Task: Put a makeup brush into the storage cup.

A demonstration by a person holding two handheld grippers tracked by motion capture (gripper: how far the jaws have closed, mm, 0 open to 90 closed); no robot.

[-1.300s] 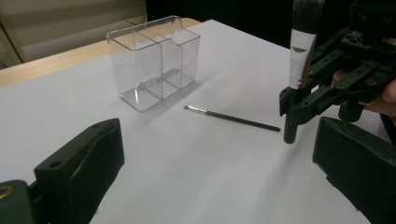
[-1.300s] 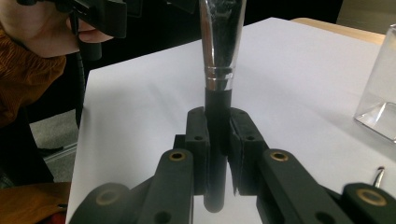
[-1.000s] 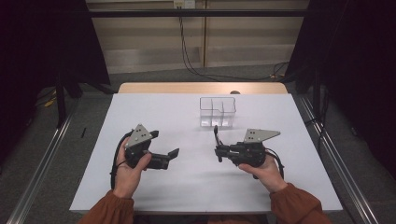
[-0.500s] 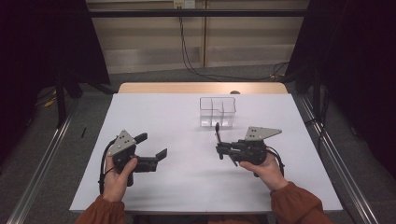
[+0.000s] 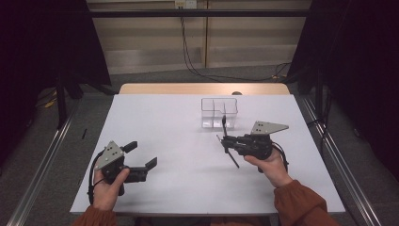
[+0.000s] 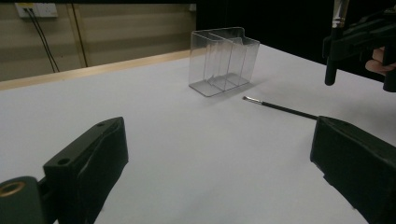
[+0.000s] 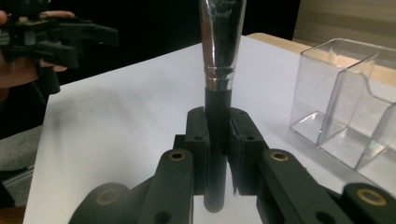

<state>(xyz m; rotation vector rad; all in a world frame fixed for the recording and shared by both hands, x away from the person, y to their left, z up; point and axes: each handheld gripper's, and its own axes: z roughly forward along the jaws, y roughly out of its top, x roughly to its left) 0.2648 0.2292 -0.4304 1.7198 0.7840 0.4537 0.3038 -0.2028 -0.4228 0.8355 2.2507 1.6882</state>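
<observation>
**Brush upright in the right grip, organizer just beyond it**

I have the right gripper [image 5: 226, 141] clenched on a makeup brush [image 7: 219, 51], its jaws pinching the black handle so the bristle end stands up toward the top of the right gripper view. In the high view that brush reads as a short dark upright at the centre-right of the frame, its long axis close to vertical. The clear organizer [image 5: 219, 113] sits just above and slightly left of it in that frame, near but apart, compartments open upward. I judge the coming move turns on this: the brush has to travel a short way up the frame and go in from above, and my right hand is plainly the nearer one.

My left gripper [image 5: 141, 160] hangs at the lower left of the high view, jaws spread wide with nothing between them, well apart from the organizer.

Count: two brushes, one held, and one thin brush [image 6: 280, 108] lying flat on the white table [image 5: 164, 122] below the held brush; one organizer; two grippers.
</observation>
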